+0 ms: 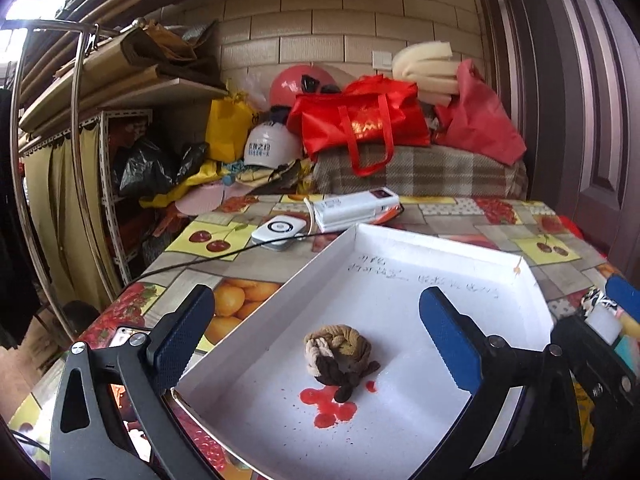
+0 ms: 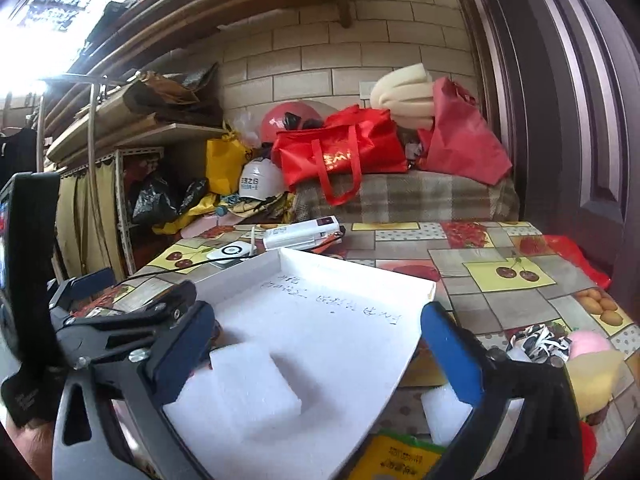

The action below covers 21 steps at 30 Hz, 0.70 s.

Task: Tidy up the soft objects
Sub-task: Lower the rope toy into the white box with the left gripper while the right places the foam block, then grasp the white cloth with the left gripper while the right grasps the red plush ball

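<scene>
A white shallow box (image 1: 400,272) lies on the fruit-print table. In the left wrist view a rolled brown and tan sock bundle (image 1: 340,354) lies inside it, beside a red stain. My left gripper (image 1: 316,338) is open above the box, its fingers either side of the bundle, touching nothing. In the right wrist view a white foam block (image 2: 254,390) lies in the box (image 2: 340,304). My right gripper (image 2: 316,344) is open over it and empty. A second foam block (image 2: 444,412), a black-and-white cloth (image 2: 536,342) and a pink and yellow plush (image 2: 592,356) lie right of the box.
A white power bank (image 1: 354,206) and a small white device (image 1: 278,229) with a black cable lie behind the box. Red bags (image 1: 360,120), helmets and a plaid-covered pile stand at the table's far edge. A dark door (image 2: 580,100) is to the right. A yellow packet (image 2: 396,458) lies near the front.
</scene>
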Available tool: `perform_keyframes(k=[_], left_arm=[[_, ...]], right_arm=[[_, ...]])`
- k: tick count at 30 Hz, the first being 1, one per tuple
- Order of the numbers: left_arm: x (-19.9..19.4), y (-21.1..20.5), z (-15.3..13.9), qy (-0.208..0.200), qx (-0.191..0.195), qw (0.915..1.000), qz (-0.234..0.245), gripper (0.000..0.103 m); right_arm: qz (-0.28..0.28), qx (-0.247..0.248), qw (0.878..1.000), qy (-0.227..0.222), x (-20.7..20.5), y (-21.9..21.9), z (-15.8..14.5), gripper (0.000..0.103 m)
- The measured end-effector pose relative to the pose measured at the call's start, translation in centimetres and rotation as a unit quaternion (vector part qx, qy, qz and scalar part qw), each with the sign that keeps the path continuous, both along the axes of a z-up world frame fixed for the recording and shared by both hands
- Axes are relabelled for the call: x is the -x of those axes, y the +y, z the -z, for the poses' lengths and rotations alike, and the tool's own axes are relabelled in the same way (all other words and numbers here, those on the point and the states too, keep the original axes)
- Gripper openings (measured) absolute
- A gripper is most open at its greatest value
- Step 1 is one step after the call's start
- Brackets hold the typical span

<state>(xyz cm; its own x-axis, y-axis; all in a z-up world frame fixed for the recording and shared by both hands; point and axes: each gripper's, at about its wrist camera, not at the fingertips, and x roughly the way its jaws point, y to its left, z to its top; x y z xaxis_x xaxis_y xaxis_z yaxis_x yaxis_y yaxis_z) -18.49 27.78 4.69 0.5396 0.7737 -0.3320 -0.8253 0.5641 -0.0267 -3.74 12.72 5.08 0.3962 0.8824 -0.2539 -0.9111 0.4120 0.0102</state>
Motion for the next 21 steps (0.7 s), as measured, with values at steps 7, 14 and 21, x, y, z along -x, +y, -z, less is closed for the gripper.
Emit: perform_keyframes(k=[7,14,21], left_arm=[[0.8,-1.2,-0.2,-0.012,-0.002,0.9997,0.020,0.103],[0.7,-2.4,0.0,-0.038,0.047,0.9938,0.093,0.103],[-2.0,-6.8,-0.3,-0.019,0.048,0.9778,0.203,0.103]], right_arm=[[-0.005,-0.002,1.000,0.028,-0.5,-2.5,0.1,0.103],[0.013,-0.062,0.997,0.049,-3.0,-9.0,-0.6,0.103],[0.144,-0.100,0.984,0.025,-10.9,-17.3,-1.6,0.103]])
